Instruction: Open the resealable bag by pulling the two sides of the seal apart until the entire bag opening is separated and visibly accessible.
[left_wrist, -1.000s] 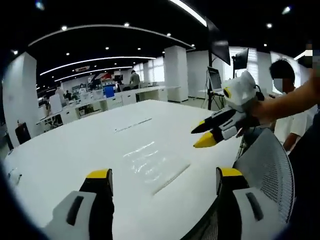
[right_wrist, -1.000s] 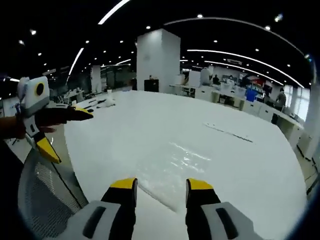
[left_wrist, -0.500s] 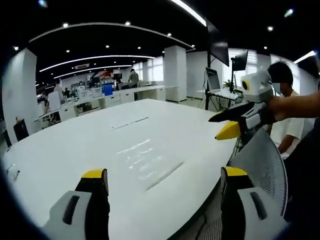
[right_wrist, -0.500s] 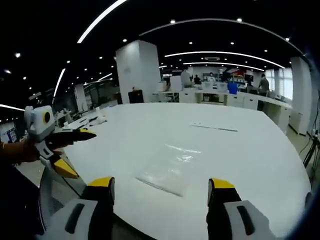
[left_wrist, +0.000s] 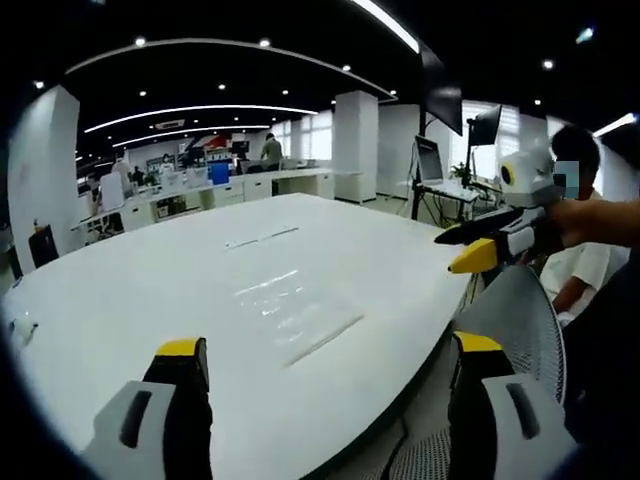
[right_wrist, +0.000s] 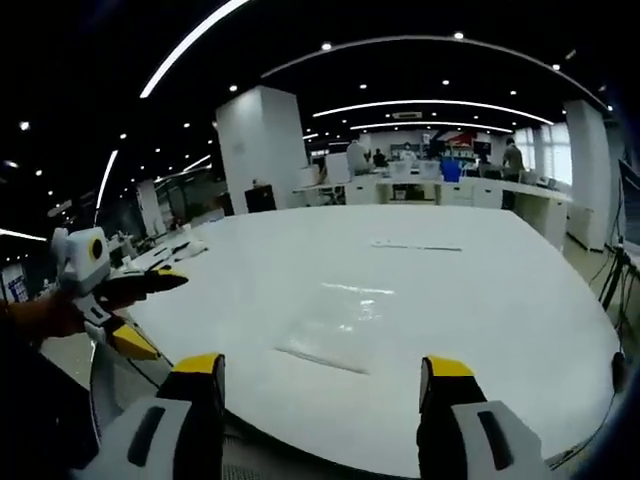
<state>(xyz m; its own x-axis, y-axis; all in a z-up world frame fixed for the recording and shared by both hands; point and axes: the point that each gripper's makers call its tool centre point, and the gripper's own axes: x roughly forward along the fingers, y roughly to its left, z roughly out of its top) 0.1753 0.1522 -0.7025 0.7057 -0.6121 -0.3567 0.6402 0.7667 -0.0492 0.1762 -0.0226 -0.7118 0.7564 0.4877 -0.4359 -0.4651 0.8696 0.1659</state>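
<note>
In the left gripper view, the left hand-held gripper (left_wrist: 325, 365) rises from the bottom of the frame with jaws spread wide and nothing between them. Beyond it, at frame centre, the clear resealable bag (left_wrist: 295, 315) lies flat on the white surface (left_wrist: 130, 290). At the right edge the right hand-held gripper (left_wrist: 463, 251) hangs apart from the bag, jaws parted. In the right gripper view, its own jaws (right_wrist: 325, 385) stand wide and empty, with the bag (right_wrist: 335, 335) just beyond.
</note>
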